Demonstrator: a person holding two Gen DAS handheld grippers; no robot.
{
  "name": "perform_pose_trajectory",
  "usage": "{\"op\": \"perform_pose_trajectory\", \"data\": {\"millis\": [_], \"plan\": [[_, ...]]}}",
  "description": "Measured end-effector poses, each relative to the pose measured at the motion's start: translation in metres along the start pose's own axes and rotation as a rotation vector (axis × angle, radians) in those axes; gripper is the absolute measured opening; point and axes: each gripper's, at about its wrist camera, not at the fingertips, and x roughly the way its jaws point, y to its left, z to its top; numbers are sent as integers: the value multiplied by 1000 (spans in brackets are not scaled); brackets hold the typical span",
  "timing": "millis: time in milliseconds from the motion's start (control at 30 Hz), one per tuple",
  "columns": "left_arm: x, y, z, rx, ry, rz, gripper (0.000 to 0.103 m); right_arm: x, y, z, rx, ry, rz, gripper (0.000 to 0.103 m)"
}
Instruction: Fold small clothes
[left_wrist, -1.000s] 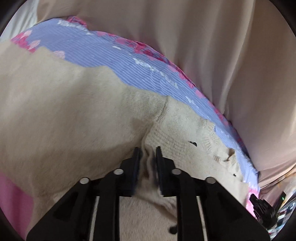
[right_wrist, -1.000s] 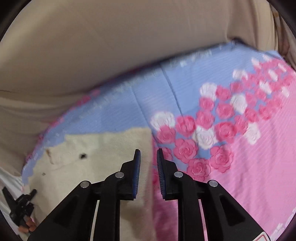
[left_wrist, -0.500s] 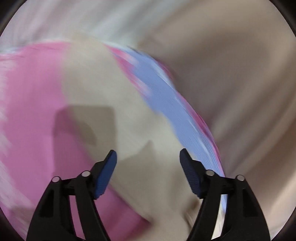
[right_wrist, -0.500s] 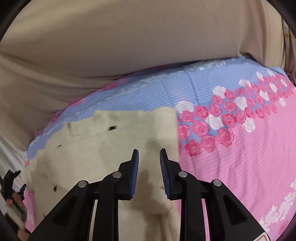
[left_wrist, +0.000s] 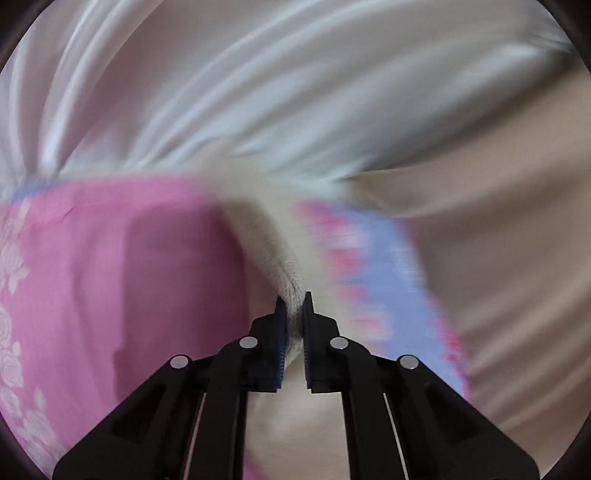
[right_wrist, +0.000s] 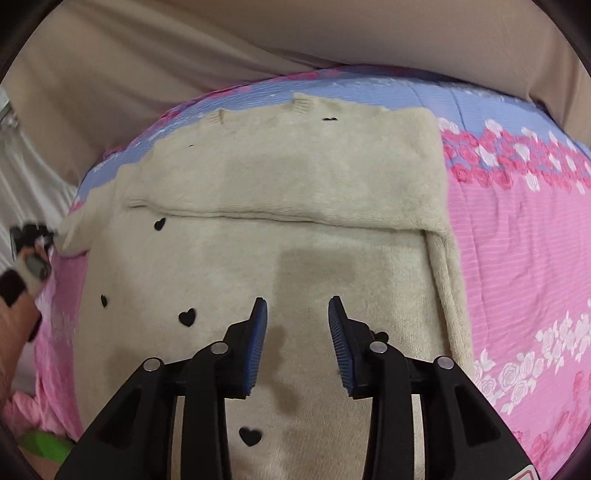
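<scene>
You are partway through a fold of the cream fuzzy knit sweater with small black hearts (right_wrist: 295, 229), which lies flat on the pink and blue rose-print bedsheet (right_wrist: 517, 258), one band of it already turned over across the far part. Nearest you, in the right wrist view, the right gripper (right_wrist: 297, 325) hovers over the sweater's near middle with its jaws opening, about half apart, and nothing between the blue pads; I judge it has just let go and is free to take the next edge. In the left wrist view the left gripper (left_wrist: 294, 317) is clenched on a pinch of the cream knit, a ridge of fabric running away from the pads toward the far side, with pink sheet to its left and blue border to its right; the view is blurred. Next, carry that pinched part across onto the body and lay it flat before you release. Beyond the bed hangs a beige draped cloth (right_wrist: 184, 55).
</scene>
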Motion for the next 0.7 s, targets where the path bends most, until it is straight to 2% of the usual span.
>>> {"op": "perform_pose_trajectory", "data": {"millis": [67, 167, 267, 333, 433, 567, 633, 667, 700], "plan": [[-31, -50, -11, 134, -33, -138, 6, -2, 0, 1, 4, -3, 5, 37], [-80, -128, -49, 301, -24, -353, 6, -1, -1, 4, 25, -2, 19, 37], [-111, -192, -110, 401, 81, -541, 6, -1, -2, 4, 50, -6, 45, 37], [-119, -221, -157, 451, 171, -615, 6, -2, -5, 1, 62, -12, 52, 37], [-117, -251, -240, 534, 301, -631, 8, -4, -15, -5, 97, -18, 51, 37], [-83, -245, -348, 598, 554, -525, 20, -8, -37, -16, 167, -25, 52, 38], [-87, -220, -377, 622, 601, -471, 25, -9, -47, -19, 191, -23, 50, 40], [-88, -206, -381, 609, 622, -453, 28, -9, -50, -20, 201, -20, 48, 40], [-91, -193, -377, 576, 638, -449, 34, -9, -53, -19, 209, -18, 53, 40]]}}
